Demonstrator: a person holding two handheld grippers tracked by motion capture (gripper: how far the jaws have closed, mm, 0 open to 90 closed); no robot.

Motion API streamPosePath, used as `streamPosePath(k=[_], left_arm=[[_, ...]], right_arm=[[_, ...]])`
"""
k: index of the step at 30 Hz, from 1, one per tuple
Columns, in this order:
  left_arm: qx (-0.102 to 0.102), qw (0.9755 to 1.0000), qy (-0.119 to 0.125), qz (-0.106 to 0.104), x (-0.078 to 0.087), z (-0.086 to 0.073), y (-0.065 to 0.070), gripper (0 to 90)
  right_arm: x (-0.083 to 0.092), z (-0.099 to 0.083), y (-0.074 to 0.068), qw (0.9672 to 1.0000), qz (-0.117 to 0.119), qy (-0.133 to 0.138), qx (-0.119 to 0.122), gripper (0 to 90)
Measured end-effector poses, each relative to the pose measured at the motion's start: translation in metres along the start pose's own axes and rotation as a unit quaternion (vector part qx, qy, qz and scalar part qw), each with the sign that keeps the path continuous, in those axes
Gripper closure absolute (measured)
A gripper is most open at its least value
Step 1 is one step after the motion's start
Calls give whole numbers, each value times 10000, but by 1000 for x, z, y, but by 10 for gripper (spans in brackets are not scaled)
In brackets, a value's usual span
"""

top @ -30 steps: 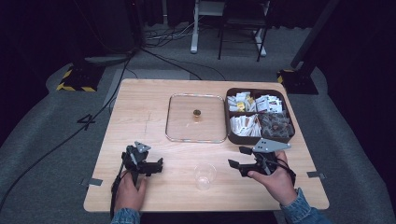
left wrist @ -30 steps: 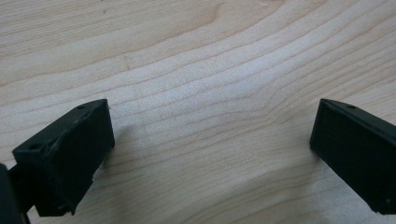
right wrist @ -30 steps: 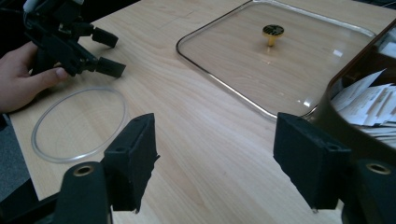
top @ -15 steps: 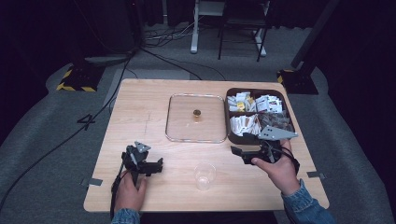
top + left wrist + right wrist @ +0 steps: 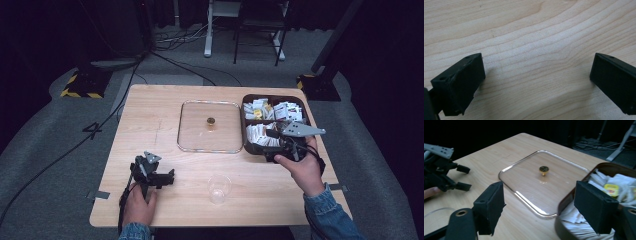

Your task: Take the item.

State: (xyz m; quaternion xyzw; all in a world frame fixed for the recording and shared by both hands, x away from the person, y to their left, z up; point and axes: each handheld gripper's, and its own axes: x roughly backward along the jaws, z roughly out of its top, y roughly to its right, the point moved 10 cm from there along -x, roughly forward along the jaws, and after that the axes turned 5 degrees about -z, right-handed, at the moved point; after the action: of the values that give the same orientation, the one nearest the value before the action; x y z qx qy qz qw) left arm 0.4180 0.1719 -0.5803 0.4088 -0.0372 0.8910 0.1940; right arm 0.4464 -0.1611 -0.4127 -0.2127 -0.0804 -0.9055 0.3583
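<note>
My right gripper [image 5: 270, 146] hovers at the near left corner of a dark brown box [image 5: 274, 96] full of sachets [image 5: 276, 111]. Its jaws are open, have just been opening wider, and have nothing between them. In the right gripper view [image 5: 541, 202] they frame the near edge of a square glass lid [image 5: 529, 182] with a gold knob [image 5: 544, 168], and the box rim [image 5: 609, 166]. The lid [image 5: 195, 131] lies flat beside the box. My left gripper [image 5: 168, 178] rests open near the front left, over bare wood [image 5: 536, 75]. A clear cup [image 5: 219, 187] stands between the hands.
The wooden table [image 5: 150, 115] is bare wood on its left half. The left gripper [image 5: 456, 177] appears far left in the right gripper view, with the cup's rim [image 5: 434, 211] near it. Cables, a chair and stand legs are on the floor beyond the table.
The right hand has risen and moved away from the table's front edge to the box's near left corner. The left hand has stayed put.
</note>
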Motion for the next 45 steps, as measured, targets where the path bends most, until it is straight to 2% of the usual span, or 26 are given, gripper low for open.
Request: streamPosePath(k=[8,14,25,31,37,45], left_arm=[[18,10000,-2,-6,0,0,0,2],[8,10000,-5,-1,0,0,0,2],[6,10000,-7,0,0,0,0,2],[16,10000,-6,19,0,0,0,2],[17,10000,-6,20,0,0,0,2],[14,10000,-10,21,0,0,0,1]], right_arm=[[11,11,45,9989,-372,173,-224,243],[12,12,75,9979,-620,31,-194,242],[7,8,109,9963,-827,-167,-143,210],[5,-1,135,9942,-1004,-316,-229,212],[1,-14,159,9919,-1108,-520,-341,251],[-2,-32,181,9885,-1228,-689,-561,296]])
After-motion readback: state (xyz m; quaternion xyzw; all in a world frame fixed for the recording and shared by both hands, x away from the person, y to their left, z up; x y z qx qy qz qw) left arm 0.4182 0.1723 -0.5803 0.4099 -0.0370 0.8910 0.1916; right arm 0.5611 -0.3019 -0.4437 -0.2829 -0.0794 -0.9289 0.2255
